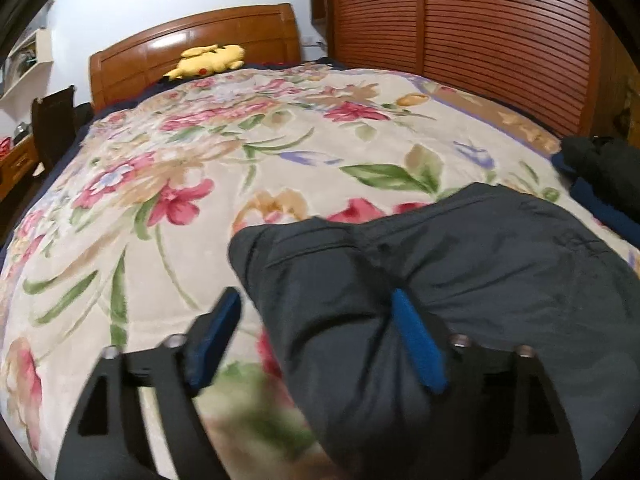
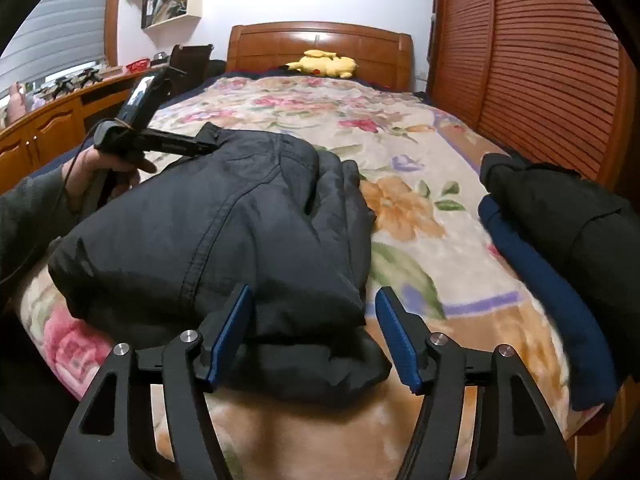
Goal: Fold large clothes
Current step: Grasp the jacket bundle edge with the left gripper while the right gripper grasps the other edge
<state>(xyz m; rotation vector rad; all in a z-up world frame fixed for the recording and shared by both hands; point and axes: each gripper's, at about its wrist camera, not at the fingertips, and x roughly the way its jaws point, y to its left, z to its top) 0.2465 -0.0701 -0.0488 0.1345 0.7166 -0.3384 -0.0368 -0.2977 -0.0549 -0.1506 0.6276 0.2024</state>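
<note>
Two grippers at dark jacket (image 2: 224,232), bundled near bed (image 1: 160,208) foot edge: left gripper (image 1: 320,340) fingers apart straddling fold; right gripper (image 2: 314,336) fingers apart around hem, ready to tuck. Folded clothes (image 2: 560,240) stacked at right edge, out of way.

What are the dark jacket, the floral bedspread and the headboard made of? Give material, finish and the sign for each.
Dark jacket: probably padded synthetic shell, nylon or polyester; faint sheen, puffy bulk, stitched seams.
Floral bedspread: seemingly plush fleece or mink-style blanket; soft, fuzzy, matte nap blurring the printed flowers.
Headboard: wood, or wood veneer, with glossy varnish; reddish-brown grain tone and bright reflections.
</note>
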